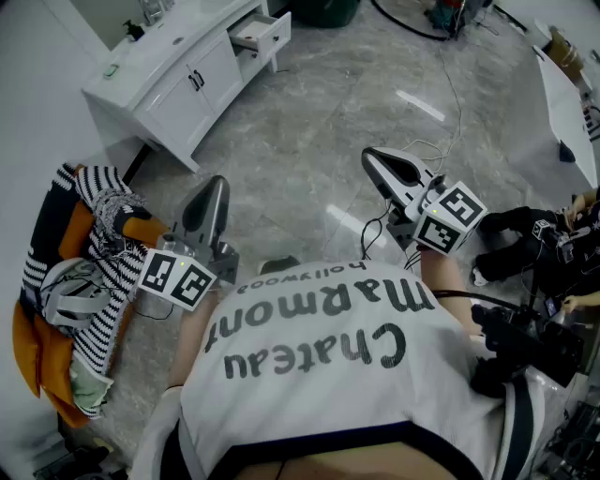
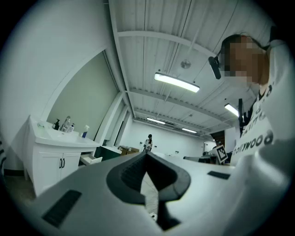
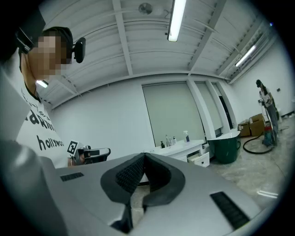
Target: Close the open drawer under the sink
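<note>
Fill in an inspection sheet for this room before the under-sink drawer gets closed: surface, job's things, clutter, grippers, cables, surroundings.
Surface: glossy grey marbled floor.
Job's things: white vanity against the wall; its drawer stands open, well away from both grippers.
Clutter: striped clothes pile on the left; bottles on the vanity top.
Grippers: left gripper and right gripper both shut, empty.
Cables: black cable on the floor beyond the drawer.
Surroundings: green tub; white table; another person far off.
</note>
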A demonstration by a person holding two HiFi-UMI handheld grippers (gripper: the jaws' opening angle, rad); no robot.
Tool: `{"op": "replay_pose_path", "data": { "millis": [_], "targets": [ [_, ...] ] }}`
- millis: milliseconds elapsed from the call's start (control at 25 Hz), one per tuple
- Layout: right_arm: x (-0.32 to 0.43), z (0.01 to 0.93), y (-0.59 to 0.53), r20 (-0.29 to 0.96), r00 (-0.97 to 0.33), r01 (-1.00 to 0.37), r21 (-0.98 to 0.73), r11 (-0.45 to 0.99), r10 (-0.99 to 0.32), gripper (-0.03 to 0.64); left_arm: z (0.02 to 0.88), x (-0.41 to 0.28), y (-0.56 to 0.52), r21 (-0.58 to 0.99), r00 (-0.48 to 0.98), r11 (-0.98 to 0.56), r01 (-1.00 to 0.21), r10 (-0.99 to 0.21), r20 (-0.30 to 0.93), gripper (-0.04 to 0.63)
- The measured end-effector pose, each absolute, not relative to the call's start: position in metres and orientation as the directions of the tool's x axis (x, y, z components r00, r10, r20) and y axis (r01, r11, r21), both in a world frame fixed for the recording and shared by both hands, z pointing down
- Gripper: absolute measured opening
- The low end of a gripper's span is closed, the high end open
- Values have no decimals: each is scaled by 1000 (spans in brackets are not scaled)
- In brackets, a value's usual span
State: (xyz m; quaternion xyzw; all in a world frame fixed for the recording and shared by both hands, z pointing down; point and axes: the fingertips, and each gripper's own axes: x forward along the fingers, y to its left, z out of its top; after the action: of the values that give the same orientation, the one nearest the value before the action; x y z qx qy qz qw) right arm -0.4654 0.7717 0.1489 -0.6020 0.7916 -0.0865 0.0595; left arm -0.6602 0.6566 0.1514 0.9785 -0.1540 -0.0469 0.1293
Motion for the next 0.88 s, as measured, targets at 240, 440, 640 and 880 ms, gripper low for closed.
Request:
{"op": "replay_pose_path", "data": {
  "millis": [240, 440, 640, 880],
  "targets": [
    [-457, 151, 757, 12, -272, -940, -215, 263, -962, 12, 149, -655, 644, 262, 946, -919, -295, -319, -53, 9],
    [-445, 157, 758, 10, -276, -937, -224, 267, -961, 12, 152, -643, 646, 234, 949, -928, -291, -310, -49, 9],
    [-431, 160, 755, -23, -270, -934, -237, 268, -963, 12, 153, -630, 649, 138, 953, -948, -285, -296, -63, 9],
    [-395, 145, 739, -154, -239, -893, -352, 280, -959, 14, 156, -587, 647, 101, 984, -979, -178, -178, 13, 9]
  ]
}}
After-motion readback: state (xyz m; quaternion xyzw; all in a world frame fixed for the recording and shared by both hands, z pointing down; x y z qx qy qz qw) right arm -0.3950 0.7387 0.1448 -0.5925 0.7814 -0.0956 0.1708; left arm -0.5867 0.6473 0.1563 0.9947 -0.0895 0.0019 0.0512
